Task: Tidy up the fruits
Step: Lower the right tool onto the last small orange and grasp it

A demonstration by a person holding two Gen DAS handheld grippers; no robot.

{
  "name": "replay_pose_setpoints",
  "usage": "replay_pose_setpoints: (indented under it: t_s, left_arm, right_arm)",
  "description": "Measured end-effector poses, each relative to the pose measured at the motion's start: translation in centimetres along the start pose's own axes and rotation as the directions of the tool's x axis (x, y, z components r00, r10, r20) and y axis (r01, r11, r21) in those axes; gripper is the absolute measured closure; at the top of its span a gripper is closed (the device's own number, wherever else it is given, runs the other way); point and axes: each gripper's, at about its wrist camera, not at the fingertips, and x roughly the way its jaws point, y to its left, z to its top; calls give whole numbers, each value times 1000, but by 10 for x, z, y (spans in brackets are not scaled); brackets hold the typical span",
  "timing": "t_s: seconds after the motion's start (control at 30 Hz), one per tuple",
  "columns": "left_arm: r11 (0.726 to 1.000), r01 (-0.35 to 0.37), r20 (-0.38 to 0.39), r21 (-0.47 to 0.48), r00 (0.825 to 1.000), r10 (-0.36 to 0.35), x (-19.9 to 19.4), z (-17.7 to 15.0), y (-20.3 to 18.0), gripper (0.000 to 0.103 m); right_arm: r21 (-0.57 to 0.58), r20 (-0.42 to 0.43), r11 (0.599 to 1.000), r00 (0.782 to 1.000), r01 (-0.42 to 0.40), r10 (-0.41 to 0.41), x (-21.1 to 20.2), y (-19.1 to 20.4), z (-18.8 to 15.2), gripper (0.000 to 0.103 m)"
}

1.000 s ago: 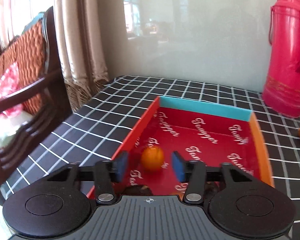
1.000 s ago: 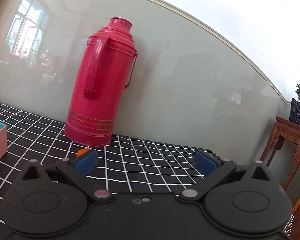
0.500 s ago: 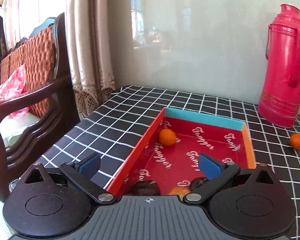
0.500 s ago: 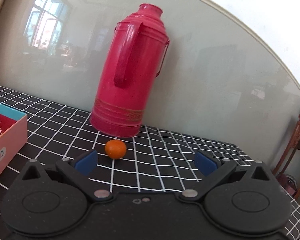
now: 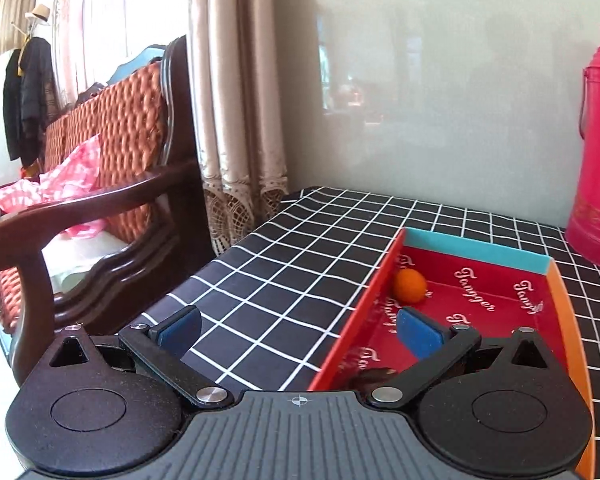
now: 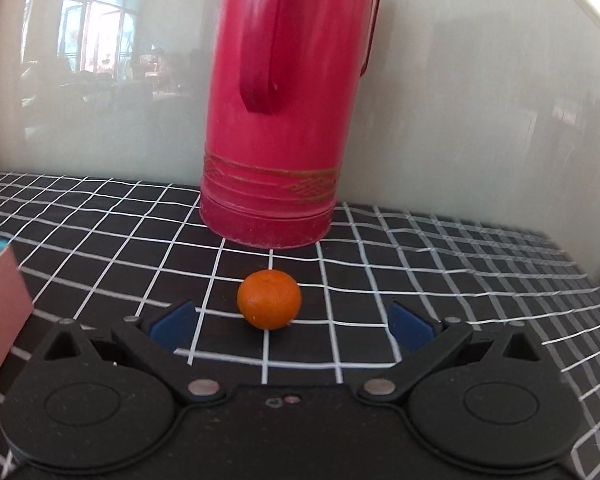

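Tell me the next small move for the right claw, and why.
Probably ease the right claw forward and down so its open fingers straddle the loose orange, then close. That orange sits on the checked cloth before the red flask, outside the red tray, where another orange already lies. The left claw is open and empty.

left hand-held gripper [image 5: 298, 326] spread, right hand-held gripper [image 6: 292, 320] spread

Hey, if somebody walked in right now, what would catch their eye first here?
Probably the tall pink thermos against the wall, with a loose tangerine on the checked cloth before it, framed by the open right gripper. Next, the red tray holding another tangerine.
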Motion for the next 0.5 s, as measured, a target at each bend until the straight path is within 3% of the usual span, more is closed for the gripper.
replay_pose_setpoints:
  t_s: [0.1, 0.17, 0.3, 0.37, 0.5]
  left_arm:
    - [1000, -5, -17, -5, 1000, 5, 4, -2, 6, 0]
    - [1000, -14, -20, -4, 1000, 14, 5, -4, 10, 0]
    - [999, -36, -22, -13, 999, 35, 6, -5, 17, 0]
    - [999, -40, -30, -19, 999, 40, 7, -5, 21, 0]
    - [999, -44, -38, -29, 998, 43, 8, -6, 26, 0]
  right_arm:
    - [35, -23, 999, 999, -32, 32, 15, -3, 5, 15]
    - [52, -35, 998, 999, -35, 37, 22, -4, 7, 30]
    - [72, -83, 996, 995, -47, 53, 33, -4, 7, 41]
    - [84, -98, 994, 992, -70, 78, 38, -4, 6, 68]
    - [69, -88, 995, 993, -72, 78, 35, 0, 3, 69]
